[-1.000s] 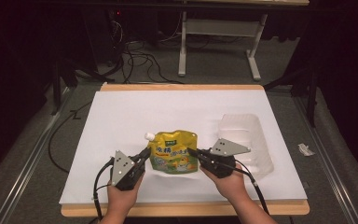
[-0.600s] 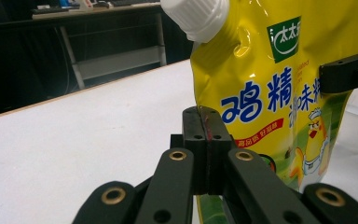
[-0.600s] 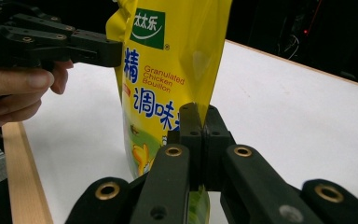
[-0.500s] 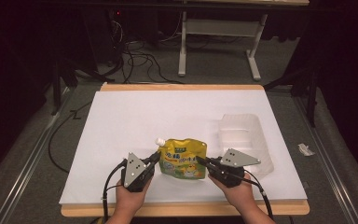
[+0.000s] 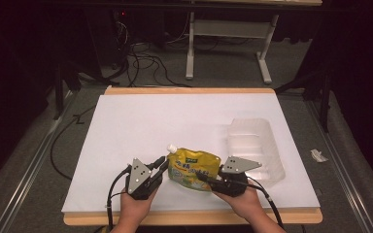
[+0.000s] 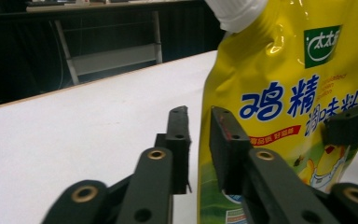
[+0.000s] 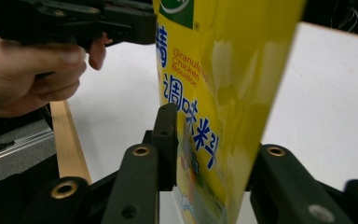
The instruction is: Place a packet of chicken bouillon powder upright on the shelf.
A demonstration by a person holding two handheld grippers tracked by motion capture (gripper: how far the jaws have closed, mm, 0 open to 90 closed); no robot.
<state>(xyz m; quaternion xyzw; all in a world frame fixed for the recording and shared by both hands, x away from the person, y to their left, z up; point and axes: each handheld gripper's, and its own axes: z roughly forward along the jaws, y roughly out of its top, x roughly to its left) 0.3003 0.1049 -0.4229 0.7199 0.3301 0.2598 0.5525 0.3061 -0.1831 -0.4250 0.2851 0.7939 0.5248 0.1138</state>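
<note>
A yellow pouch (image 5: 194,169) with blue print and a white cap (image 5: 172,147) stands near the table's front edge, between my two grippers. My right gripper (image 5: 202,178) is shut on the pouch's lower right part. In the right gripper view the pouch (image 7: 214,70) bulges between that gripper's (image 7: 216,135) jaws. My left gripper (image 5: 162,164) is at the pouch's left side. In the left gripper view this gripper (image 6: 198,114) has its jaws a narrow gap apart. The pouch's (image 6: 284,93) left edge runs into that gap, with white table showing beside it.
A clear plastic tray (image 5: 255,145) lies on the white table (image 5: 141,121) just right of the pouch. The table's wooden front edge (image 5: 189,218) is close under the hands. Cables and a white table frame (image 5: 223,29) are on the floor beyond.
Both grippers and the pouch have come toward the front edge and slightly right. The pouch now sits lower in the high view, close beside the clear tray.
</note>
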